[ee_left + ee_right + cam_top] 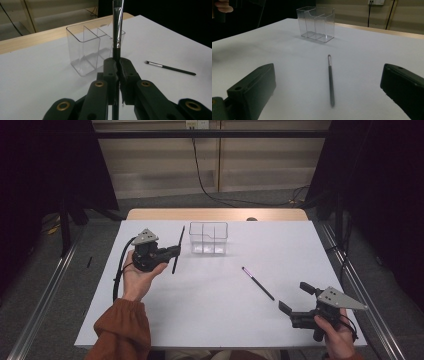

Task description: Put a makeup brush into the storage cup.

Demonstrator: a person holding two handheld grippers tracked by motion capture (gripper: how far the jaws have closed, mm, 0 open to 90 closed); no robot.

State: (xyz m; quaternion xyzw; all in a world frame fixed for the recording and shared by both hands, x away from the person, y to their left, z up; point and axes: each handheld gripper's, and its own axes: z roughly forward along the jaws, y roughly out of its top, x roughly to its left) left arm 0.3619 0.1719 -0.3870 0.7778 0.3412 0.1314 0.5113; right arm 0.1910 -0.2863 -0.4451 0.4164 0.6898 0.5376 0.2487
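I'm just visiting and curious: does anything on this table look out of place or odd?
Only one thing: a thin makeup brush lies loose on the white table, outside the clear organizer. The left gripper holds another brush between its fingers. Nothing looks spilled or damaged.

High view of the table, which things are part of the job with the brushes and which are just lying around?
In the job:
- makeup brush clamped in the left tool
- clear three-compartment organizer
- second makeup brush lying on the table
- right tool, jaws open

Just lying about:
- black cable on the floor behind
- wall socket
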